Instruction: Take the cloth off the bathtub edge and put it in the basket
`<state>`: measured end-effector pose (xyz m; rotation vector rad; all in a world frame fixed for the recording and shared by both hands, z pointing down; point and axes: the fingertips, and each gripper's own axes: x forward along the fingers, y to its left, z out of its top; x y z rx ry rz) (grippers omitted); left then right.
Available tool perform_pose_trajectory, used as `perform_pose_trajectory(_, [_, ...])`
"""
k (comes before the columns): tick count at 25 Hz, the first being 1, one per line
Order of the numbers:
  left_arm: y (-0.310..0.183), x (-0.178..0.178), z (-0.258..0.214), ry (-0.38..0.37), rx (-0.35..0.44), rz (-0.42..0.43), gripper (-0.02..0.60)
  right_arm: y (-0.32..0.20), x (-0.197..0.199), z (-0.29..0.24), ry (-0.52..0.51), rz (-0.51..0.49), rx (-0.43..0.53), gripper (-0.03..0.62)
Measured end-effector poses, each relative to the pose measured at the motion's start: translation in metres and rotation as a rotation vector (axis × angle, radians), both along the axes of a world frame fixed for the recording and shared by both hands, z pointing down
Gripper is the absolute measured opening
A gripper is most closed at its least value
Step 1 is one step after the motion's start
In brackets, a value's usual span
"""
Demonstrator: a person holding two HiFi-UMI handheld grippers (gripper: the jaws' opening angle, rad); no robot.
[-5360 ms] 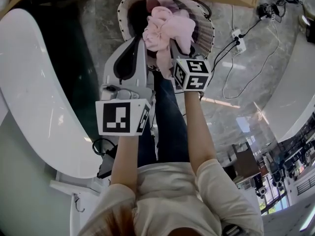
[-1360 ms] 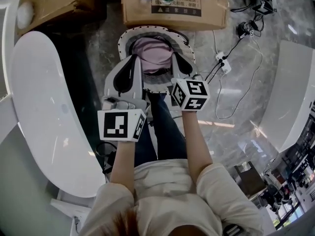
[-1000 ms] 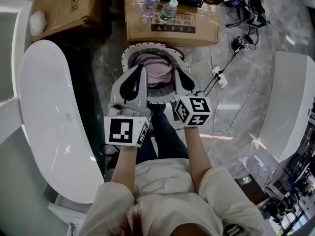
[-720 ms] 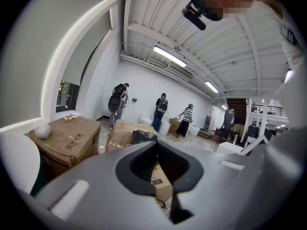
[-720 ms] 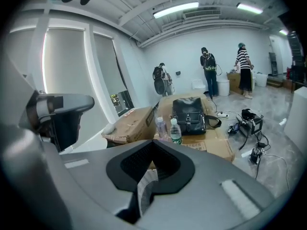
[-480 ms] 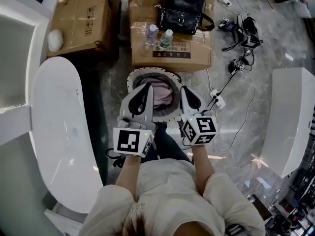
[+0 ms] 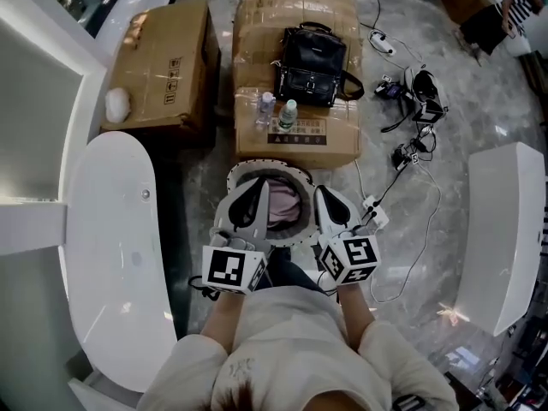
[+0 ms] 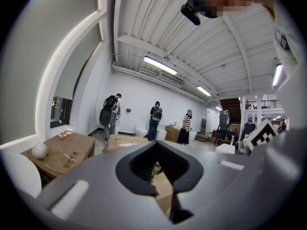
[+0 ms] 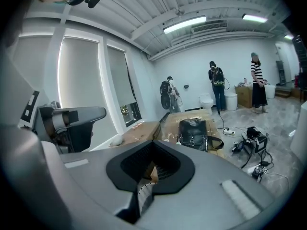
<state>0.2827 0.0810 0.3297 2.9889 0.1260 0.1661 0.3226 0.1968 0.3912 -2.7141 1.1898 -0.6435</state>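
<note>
The pink cloth (image 7: 283,212) lies inside the round white-rimmed basket (image 7: 257,169) on the floor in the head view. Both grippers hover over the basket's near rim with nothing in them. My left gripper (image 7: 259,188) covers the basket's left part, and its jaws are shut together. My right gripper (image 7: 322,195) is over the right rim, also shut. In the left gripper view the left gripper (image 8: 157,144) points level across the room, and so does the right gripper (image 9: 152,144) in the right gripper view. The white bathtub (image 7: 111,255) stands to the left, its edge bare.
Two cardboard boxes (image 7: 163,67) stand beyond the basket, one carrying a black bag (image 7: 312,56) and two bottles (image 7: 276,114). Cables and a power strip (image 7: 373,212) lie to the right. A white block (image 7: 501,229) stands far right. People stand far off (image 8: 156,119).
The cloth, earlier held up over the basket, now lies in it. Both grippers have drawn back toward the body, and the head view has risen, showing more of the floor.
</note>
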Motion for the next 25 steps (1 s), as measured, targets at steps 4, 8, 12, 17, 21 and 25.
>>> perform_pose_trajectory(4, [0.007, -0.004, -0.019, 0.024, 0.03, 0.02, 0.049, 0.004, -0.004, -0.02, 0.025, -0.019, 0.019, -0.003])
perform_pose_trajectory(8, [0.009, -0.01, -0.034, 0.039, 0.04, 0.027, 0.049, 0.008, -0.009, -0.037, 0.048, -0.037, 0.029, -0.003])
perform_pose_trajectory(12, [0.015, -0.019, -0.04, 0.046, 0.048, 0.042, 0.049, 0.014, -0.013, -0.05, 0.071, -0.048, 0.038, -0.003])
perform_pose_trajectory(17, [0.021, -0.031, -0.044, 0.034, 0.056, 0.049, 0.049, 0.03, -0.018, -0.061, 0.079, -0.043, 0.052, -0.003])
perform_pose_trajectory(21, [0.021, -0.038, -0.047, 0.037, 0.049, 0.039, 0.049, 0.039, -0.025, -0.067, 0.083, -0.042, 0.06, -0.003])
perform_pose_trajectory(25, [0.019, -0.045, -0.055, 0.054, 0.062, 0.037, 0.049, 0.045, -0.034, -0.068, 0.08, -0.041, 0.057, -0.003])
